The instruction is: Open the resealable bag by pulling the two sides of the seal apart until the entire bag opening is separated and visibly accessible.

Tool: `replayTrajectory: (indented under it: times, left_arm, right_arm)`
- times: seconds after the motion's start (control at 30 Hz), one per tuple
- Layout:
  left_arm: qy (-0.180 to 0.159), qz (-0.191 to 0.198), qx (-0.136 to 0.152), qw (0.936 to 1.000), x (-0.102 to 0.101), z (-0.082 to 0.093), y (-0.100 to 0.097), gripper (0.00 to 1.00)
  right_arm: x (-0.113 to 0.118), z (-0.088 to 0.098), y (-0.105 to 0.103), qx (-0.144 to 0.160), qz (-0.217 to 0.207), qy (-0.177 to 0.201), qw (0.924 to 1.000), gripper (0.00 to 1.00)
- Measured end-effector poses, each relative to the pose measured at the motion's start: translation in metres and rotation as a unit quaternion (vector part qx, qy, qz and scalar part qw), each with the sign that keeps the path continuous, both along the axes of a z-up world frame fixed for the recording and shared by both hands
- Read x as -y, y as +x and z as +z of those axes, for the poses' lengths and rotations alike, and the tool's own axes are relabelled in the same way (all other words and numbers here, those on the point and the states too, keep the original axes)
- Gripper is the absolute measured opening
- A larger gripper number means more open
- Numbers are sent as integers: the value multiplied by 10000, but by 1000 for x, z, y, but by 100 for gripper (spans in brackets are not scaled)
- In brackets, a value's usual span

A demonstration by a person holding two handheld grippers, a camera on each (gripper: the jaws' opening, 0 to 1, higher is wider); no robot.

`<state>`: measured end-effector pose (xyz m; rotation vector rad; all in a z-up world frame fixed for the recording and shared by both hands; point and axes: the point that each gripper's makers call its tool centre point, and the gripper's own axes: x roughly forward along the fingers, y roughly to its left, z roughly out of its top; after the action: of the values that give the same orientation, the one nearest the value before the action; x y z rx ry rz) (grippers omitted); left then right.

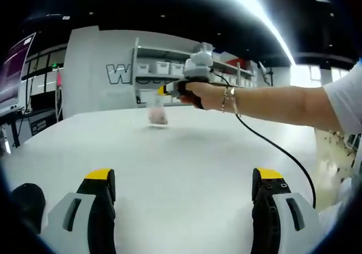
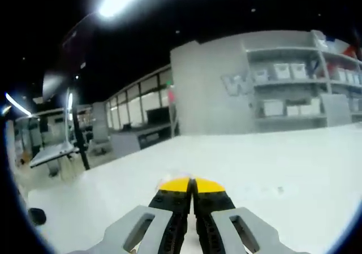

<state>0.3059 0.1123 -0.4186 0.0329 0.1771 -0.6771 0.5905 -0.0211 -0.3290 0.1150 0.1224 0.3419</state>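
Note:
A small clear resealable bag point(image 1: 158, 111) with pinkish contents stands far out on the white table point(image 1: 186, 146), its bottom resting on the surface. The right gripper point(image 1: 164, 89), held by a person's hand point(image 1: 205, 94), reaches in from the right and pinches the bag's top edge. In the right gripper view that gripper's point(image 2: 191, 185) yellow-tipped jaws are pressed together, with only a faint sliver of film at the tips. My left gripper point(image 1: 184, 177) hovers near the table's front, well short of the bag, open wide with nothing between its fingers.
A black cable point(image 1: 283, 152) trails from the right gripper across the table to the right. Shelving with white bins point(image 1: 169, 67) lines the wall behind the table. A small dark object point(image 2: 36, 215) sits near the table's left edge.

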Motion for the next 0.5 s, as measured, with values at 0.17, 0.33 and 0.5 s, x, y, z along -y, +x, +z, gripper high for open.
replayTrajectory:
  times: [0.17, 0.33, 0.5]
  left_arm:
    - [9, -20, -2, 10000, 1, 0, 2, 99]
    - [26, -42, 15, 10000, 3, 2, 4, 99]
    - [59, -49, 24, 10000, 4, 1, 4, 99]
  right_arm:
    - [-3, -10, 5, -53, -21, -106, 9999, 0]
    - [-13, -13, 1, -70, 120, -88, 9999, 0]
    - [-25, -17, 2, -149, 308, -137, 9993, 0]
